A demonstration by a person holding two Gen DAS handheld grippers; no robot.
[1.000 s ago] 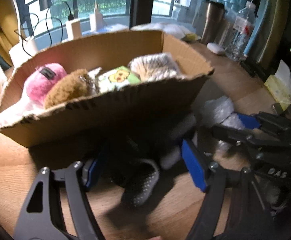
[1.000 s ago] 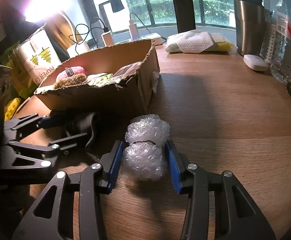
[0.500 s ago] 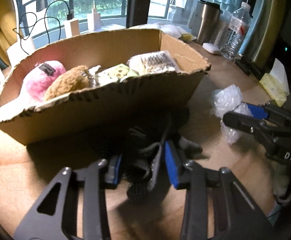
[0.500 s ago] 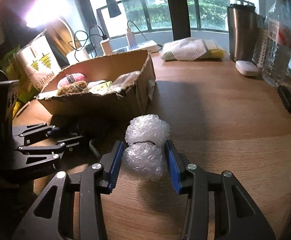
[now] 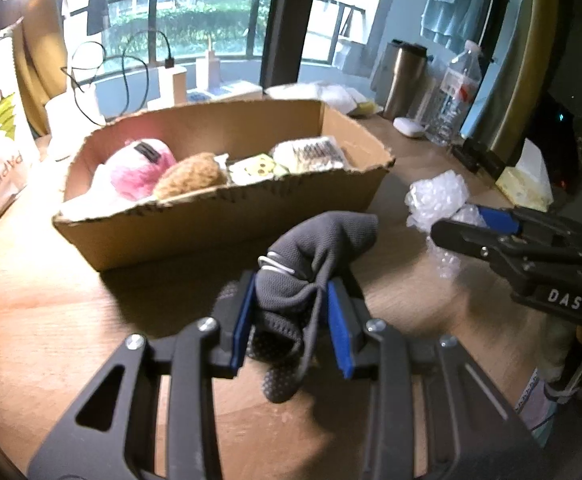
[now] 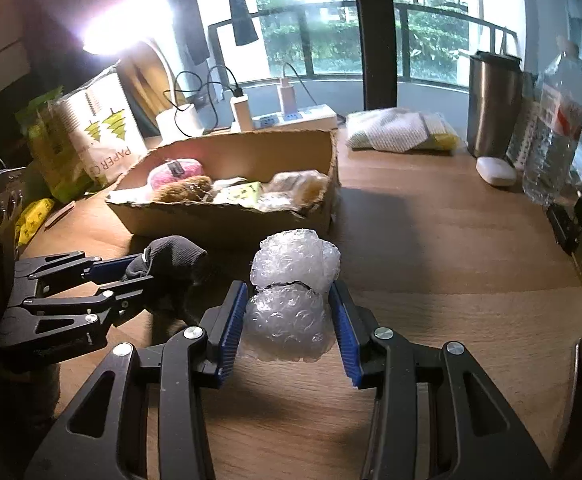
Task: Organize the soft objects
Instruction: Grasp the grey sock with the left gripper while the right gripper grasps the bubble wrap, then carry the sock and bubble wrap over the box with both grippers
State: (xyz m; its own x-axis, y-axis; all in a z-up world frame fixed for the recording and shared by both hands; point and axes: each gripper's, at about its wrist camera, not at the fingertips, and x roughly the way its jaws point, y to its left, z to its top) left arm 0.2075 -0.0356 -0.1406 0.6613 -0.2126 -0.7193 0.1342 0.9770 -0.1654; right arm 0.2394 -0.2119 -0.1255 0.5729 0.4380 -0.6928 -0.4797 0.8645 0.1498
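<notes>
Both tongs are clamped, the left tongs (image 5: 291, 324) on a grey glove (image 5: 311, 264), the right tongs (image 6: 289, 322) on a bubble-wrap wad (image 6: 291, 292), and the cardboard box (image 5: 227, 220) lies just beyond them, towards the upper left of each frame, nearer the left.

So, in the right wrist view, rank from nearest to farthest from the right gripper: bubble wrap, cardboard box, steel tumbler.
1. Bubble wrap: clamped between the right gripper pads.
2. Cardboard box: just beyond, slightly left.
3. Steel tumbler: far right, by the window.
</notes>
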